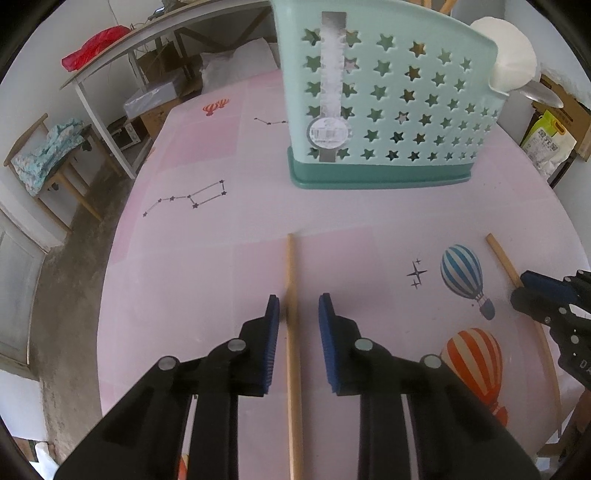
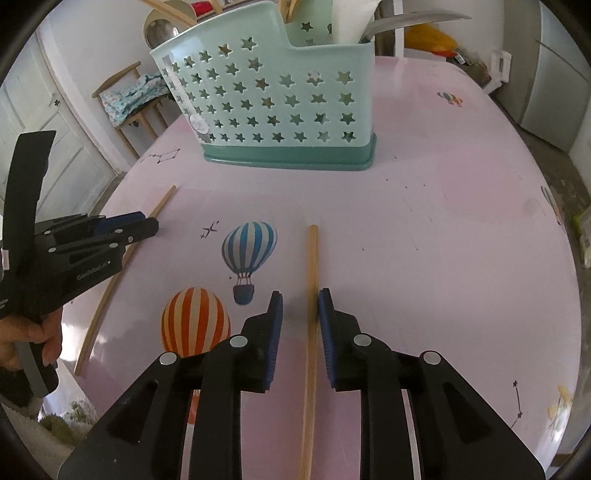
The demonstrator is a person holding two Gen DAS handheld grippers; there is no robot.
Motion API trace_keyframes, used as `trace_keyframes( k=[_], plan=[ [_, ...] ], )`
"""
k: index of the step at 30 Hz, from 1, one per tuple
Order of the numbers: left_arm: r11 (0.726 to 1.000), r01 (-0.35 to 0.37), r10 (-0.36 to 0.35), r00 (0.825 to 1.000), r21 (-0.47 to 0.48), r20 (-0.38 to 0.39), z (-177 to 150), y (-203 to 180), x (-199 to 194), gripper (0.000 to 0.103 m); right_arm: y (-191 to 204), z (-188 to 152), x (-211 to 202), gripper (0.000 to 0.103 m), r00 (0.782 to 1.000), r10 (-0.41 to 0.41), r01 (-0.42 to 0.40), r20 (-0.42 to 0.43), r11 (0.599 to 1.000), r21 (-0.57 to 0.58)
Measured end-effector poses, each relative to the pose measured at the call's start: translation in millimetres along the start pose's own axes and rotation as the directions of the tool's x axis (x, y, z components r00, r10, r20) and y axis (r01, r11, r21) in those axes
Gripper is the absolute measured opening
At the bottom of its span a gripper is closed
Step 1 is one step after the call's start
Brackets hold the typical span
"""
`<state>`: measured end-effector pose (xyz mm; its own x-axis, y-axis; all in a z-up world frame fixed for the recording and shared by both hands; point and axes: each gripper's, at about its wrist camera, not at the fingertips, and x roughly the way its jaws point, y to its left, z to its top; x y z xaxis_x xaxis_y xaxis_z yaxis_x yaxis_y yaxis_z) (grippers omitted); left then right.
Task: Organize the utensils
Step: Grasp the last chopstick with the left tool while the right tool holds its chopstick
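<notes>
Two wooden chopsticks lie on the pink table cover (image 2: 424, 229). One chopstick (image 1: 291, 258) runs between the blue pads of my left gripper (image 1: 299, 299), which is open, with a gap on both sides. The other chopstick (image 2: 312, 251) lies between the pads of my right gripper (image 2: 300, 295), also open, with the right pad close against the stick. Each gripper shows in the other's view: the right gripper (image 1: 532, 291) over its chopstick (image 1: 502, 258), and the left gripper (image 2: 147, 225) over its chopstick (image 2: 110, 284). A mint star-holed utensil holder (image 1: 388, 110) (image 2: 280, 110) stands behind.
The holder contains a white spoon (image 1: 513, 59), a metal spoon (image 1: 543, 94), a metal ladle (image 2: 162, 27) and a knife blade (image 2: 417, 18). A hand (image 2: 26, 332) grips the left tool. A chair (image 2: 129, 92) and a side desk (image 1: 110, 74) stand beyond the table's edge.
</notes>
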<state>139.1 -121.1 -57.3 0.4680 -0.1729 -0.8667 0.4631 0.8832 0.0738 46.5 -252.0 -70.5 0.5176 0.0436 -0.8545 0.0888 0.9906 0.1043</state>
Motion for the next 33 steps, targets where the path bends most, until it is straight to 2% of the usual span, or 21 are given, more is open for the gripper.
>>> trace_keyframes(
  k=[18,26,28,30,33],
  plan=[
    [1.000,0.007,-0.007,1.000,-0.006,-0.003,1.4,2.8,2.0,0.018,2.1,4.1,2.5,0.022,1.000,-0.011,0.011,-0.001,1.000,0.007],
    [0.995,0.094,-0.094,0.996,-0.042,-0.003,12.2,21.2,10.2,0.018,4.7,3.5,2.5,0.022,1.000,-0.024,0.024,0.004,1.000,0.021],
    [0.994,0.103,-0.103,0.995,-0.048,-0.002,14.8,23.8,11.5,0.014,5.4,2.6,2.3,0.022,1.000,-0.027,0.027,0.008,0.999,0.028],
    [0.992,0.114,-0.114,0.993,-0.058,-0.002,16.5,27.2,12.6,0.006,5.5,1.7,1.9,0.022,1.000,-0.027,0.027,0.012,0.999,0.036],
    [0.985,0.148,-0.149,0.989,-0.088,-0.006,18.0,33.1,12.8,0.006,4.8,1.1,1.1,0.022,1.000,-0.025,0.025,0.013,0.999,0.042]
  ],
)
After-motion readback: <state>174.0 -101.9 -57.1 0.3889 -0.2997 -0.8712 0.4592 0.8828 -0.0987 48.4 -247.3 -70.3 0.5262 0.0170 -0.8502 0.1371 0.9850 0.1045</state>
